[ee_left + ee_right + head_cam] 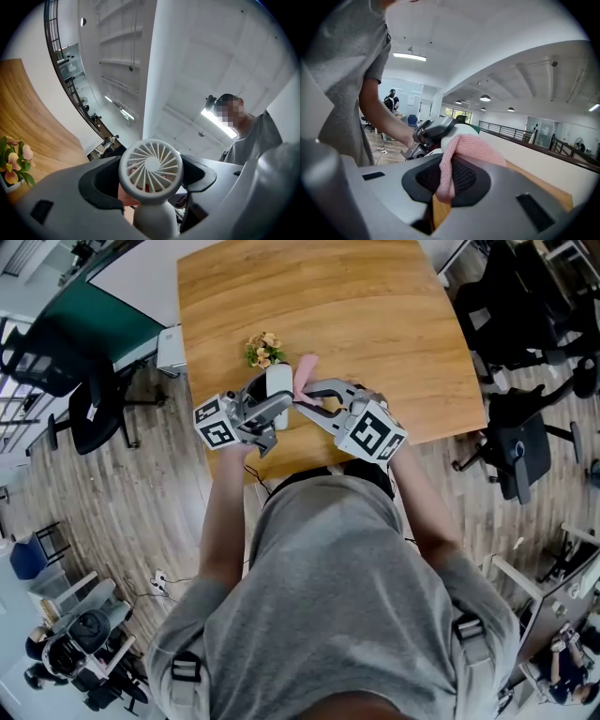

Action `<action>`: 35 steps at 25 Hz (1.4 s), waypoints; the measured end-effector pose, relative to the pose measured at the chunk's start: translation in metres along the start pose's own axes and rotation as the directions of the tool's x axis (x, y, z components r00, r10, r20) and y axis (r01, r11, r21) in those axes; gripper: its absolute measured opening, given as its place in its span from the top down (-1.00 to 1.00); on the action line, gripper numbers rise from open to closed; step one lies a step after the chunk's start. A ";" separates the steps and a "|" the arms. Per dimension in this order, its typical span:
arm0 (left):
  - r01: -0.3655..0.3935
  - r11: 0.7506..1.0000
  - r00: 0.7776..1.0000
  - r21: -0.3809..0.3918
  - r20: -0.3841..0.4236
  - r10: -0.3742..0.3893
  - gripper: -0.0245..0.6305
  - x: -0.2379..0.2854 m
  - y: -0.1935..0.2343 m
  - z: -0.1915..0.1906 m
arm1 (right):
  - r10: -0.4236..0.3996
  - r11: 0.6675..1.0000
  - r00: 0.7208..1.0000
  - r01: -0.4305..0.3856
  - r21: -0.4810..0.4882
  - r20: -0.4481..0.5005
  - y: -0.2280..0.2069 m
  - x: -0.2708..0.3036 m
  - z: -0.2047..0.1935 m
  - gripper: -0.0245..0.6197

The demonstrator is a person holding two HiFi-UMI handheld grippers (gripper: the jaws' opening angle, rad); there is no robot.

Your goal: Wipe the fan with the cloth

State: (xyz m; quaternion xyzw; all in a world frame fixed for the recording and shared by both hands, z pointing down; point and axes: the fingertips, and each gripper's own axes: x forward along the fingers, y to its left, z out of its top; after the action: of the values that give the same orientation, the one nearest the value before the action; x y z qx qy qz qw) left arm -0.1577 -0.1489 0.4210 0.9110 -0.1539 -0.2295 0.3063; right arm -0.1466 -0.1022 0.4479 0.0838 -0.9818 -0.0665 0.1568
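My left gripper point(277, 407) is shut on a small white handheld fan point(151, 169), its round grille facing the left gripper view and its handle below. In the head view the fan point(278, 385) sits above the table's near edge, between the two grippers. My right gripper point(302, 397) is shut on a pink cloth point(461, 147), which drapes over the jaws and lies against the fan's white body point(461, 131). The cloth point(305, 374) shows as a pink strip right of the fan. Both grippers meet tip to tip.
A wooden table point(375, 324) carries a small pot of flowers point(263, 350) just beyond the fan. Office chairs point(520, 442) stand to the right and another chair point(89, 399) to the left. The person's torso fills the lower head view.
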 end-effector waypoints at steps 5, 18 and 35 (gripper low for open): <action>0.092 0.992 0.995 -0.081 0.045 -0.089 -0.24 0.003 -0.008 0.004 | 0.011 0.996 0.993 -0.022 0.085 0.121 -0.007 -0.009 0.023 0.82; 0.152 0.984 0.988 -0.092 0.000 -0.153 -0.24 0.010 -0.026 -0.007 | -0.108 0.984 0.981 0.083 0.156 0.160 -0.044 -0.022 0.026 0.82; 0.115 0.992 0.993 -0.058 0.017 -0.114 -0.24 0.009 -0.018 0.003 | -0.004 0.983 0.989 -0.023 0.181 0.146 -0.010 -0.012 0.014 0.82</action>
State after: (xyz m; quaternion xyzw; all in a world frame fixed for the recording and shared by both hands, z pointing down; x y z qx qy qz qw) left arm -0.1491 -0.1397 0.4049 0.9072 -0.0968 -0.2574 0.3184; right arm -0.1383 -0.1083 0.4294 0.0879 -0.9930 0.0186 0.0765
